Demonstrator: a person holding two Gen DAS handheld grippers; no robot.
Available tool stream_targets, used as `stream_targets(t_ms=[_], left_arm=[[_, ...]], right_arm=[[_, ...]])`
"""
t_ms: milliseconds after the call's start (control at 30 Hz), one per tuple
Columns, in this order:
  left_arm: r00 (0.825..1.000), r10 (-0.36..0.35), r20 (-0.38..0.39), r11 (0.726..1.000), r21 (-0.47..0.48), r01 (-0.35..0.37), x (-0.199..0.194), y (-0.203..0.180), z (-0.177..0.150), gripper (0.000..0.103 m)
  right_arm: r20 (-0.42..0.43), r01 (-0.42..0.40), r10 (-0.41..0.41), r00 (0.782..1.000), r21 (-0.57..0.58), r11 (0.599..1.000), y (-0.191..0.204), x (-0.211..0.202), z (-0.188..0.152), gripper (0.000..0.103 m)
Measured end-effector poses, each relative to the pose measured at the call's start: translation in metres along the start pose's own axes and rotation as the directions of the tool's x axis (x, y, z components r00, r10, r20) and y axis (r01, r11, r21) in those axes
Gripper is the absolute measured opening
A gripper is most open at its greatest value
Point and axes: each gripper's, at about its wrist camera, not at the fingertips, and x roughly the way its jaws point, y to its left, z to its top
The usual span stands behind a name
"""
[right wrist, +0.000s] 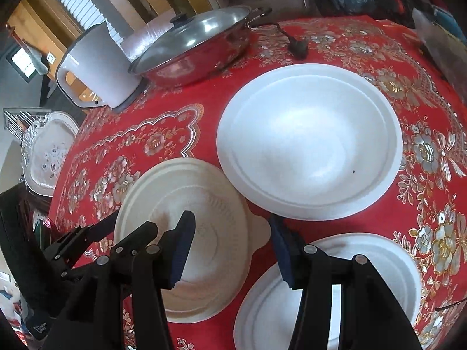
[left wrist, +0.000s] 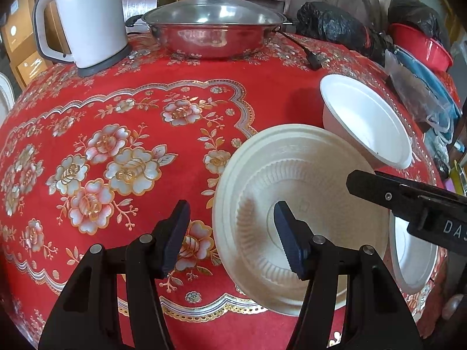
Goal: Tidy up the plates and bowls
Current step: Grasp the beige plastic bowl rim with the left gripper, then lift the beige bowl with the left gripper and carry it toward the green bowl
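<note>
Red floral cloth [left wrist: 116,110] fills both views. Cream plate [left wrist: 292,204] lies flat, its tab [right wrist: 259,227] sitting between the right gripper [right wrist: 230,250]'s parted, empty jaws. Left gripper [left wrist: 233,239], jaws apart, straddles the plate's left rim. Only the right view shows both white bowls, far [right wrist: 309,143] and near [right wrist: 379,265], whole.

Both grippers point steeply downward. The left gripper [left wrist: 230,239] has its jaws parted, nothing pressed between them. The right gripper [right wrist: 230,250] likewise stands open.
</note>
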Motion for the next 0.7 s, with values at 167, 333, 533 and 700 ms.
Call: stream_targets(t_ms=[167, 333, 533, 700], left_arm=[[1.000, -0.014, 0.004, 1.000, 0.008, 0.014, 0.001, -0.002, -0.005, 0.060], [0.999, 0.026, 0.041, 1.000, 0.016, -0.027, -0.003, 0.005, -0.009, 0.043], [0.998, 0.051, 0.047, 0.999, -0.006, -0.051, -0.008, 0.021, -0.011, 0.037], [0.997, 0.058, 0.057, 0.998, -0.016, -0.057, -0.015, 0.032, -0.015, 0.037]], right_arm=[[0.011, 0.009, -0.009, 1.000, -0.032, 0.999, 0.005, 0.001, -0.002, 0.051], [0.017, 0.031, -0.030, 0.999, -0.079, 0.996, 0.016, 0.002, -0.010, 0.034], [0.021, 0.035, -0.033, 0.999, -0.118, 0.992, 0.022, 0.004, -0.018, 0.023], [0.023, 0.032, -0.029, 0.999, -0.136, 0.990, 0.032, 0.006, -0.022, 0.023]])
